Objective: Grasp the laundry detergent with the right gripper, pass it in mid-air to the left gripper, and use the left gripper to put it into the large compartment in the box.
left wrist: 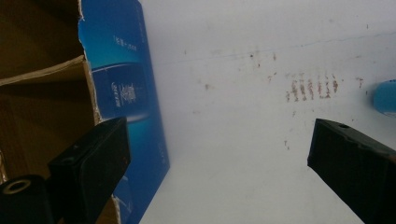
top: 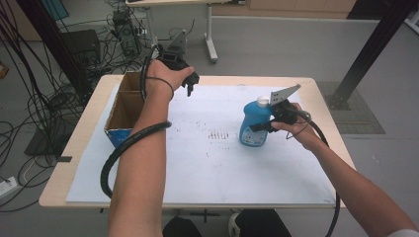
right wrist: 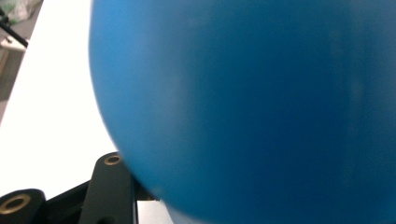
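A blue bottle (top: 251, 118) with a white cap (top: 263, 101) stands upright on the right half of the white sheet (top: 207, 168). My right gripper (top: 261, 128) comes at it from the right and is shut on its lower body. In the right gripper view the blue bottle (right wrist: 243, 107) sits right against the camera and hides most of the jaws. My left gripper (top: 190, 85) hovers at the far edge of the sheet, just right of the cardboard box (top: 123, 106). Its jaws stand wide apart with nothing between them, left gripper (left wrist: 219, 154).
The box has a blue printed side (left wrist: 126, 93), a brown inside with a divider (left wrist: 42, 74), and sits at the table's left edge. Reddish smudges (top: 220, 134) mark the sheet's middle. Cables and equipment (top: 118, 29) lie on the floor beyond the table.
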Demonstrator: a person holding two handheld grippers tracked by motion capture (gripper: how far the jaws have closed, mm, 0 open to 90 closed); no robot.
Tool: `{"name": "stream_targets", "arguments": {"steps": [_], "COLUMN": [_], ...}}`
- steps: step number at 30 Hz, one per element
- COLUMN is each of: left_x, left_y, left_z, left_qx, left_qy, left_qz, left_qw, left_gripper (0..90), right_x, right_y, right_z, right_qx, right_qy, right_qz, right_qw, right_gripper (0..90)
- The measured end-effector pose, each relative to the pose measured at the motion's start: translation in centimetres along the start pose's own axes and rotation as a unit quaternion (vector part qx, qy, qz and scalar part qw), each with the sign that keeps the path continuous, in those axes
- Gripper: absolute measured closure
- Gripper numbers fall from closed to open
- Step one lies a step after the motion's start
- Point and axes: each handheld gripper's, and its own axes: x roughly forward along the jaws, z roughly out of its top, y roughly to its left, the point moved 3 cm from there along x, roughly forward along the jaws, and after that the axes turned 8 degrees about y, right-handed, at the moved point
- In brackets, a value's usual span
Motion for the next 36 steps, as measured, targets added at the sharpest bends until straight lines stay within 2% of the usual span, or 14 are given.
{"name": "stream_targets", "arguments": {"steps": [7,11,13,15,18,21,22,23,25,29,32,33,34,36], "left_x": [-1.8,-3.4,-3.7,-5.0,-6.0,-7.2,-7.8,-8.6,-9.1,-10.6,-11.5,-11.7,-11.7,-12.1], "left_y": [-0.1,-0.3,-0.3,-0.2,-0.1,0.1,0.3,0.5,0.6,0.9,1.0,1.0,1.0,1.0], "left_z": [-0.5,-0.8,-0.8,-1.1,-1.3,-1.6,-1.8,-2.0,-2.1,-2.5,-2.8,-3.0,-3.0,-3.1], "left_qx": [0.032,0.069,0.076,0.101,0.117,0.139,0.147,0.158,0.163,0.193,0.231,0.252,0.252,0.279], "left_qy": [-0.018,-0.032,-0.036,-0.044,-0.052,-0.060,-0.063,-0.072,-0.073,-0.089,-0.097,-0.098,-0.098,-0.098], "left_qz": [-0.007,-0.006,-0.008,-0.007,-0.006,-0.007,-0.014,-0.019,-0.022,-0.017,-0.014,-0.014,-0.014,-0.014], "left_qw": [0.9993,0.9970,0.9964,0.9939,0.9918,0.9884,0.9870,0.9846,0.9837,0.9770,0.9680,0.9627,0.9627,0.9551], "left_gripper": [5.7,5.5,5.4,5.2,5.2,5.1,5.1,5.1,5.1,5.2,5.2,5.2,5.2,5.2], "right_x": [-1.2,-2.1,-2.3,-2.7,-2.8,-2.8,-2.8,-2.6,-2.2,-1.0,0.2,0.7,1.1,1.7], "right_y": [1.0,1.5,1.6,1.9,2.2,2.5,2.5,2.6,2.8,2.9,2.9,2.9,2.9,2.9], "right_z": [2.0,4.0,4.6,6.3,7.7,10.7,10.7,12.1,13.5,15.9,17.4,17.9,18.3,18.9], "right_qx": [0.036,0.057,0.060,0.073,0.074,0.061,0.061,0.053,0.045,0.023,0.006,0.002,-0.005,-0.014], "right_qy": [0.014,0.014,0.018,0.027,0.026,0.018,0.018,0.015,0.012,0.014,0.013,0.015,0.016,0.017], "right_qz": [-0.004,-0.007,-0.008,-0.003,0.004,0.007,0.007,0.010,0.012,0.016,0.022,0.024,0.027,0.029], "right_qw": [0.9992,0.9983,0.9980,0.9970,0.9969,0.9980,0.9980,0.9984,0.9989,0.9995,0.9997,0.9996,0.9995,0.9993], "right_gripper": [43.5,43.4,43.5,43.4,43.4,43.4,43.4,43.4,43.3,43.3,43.3,43.3,43.3,43.3]}}
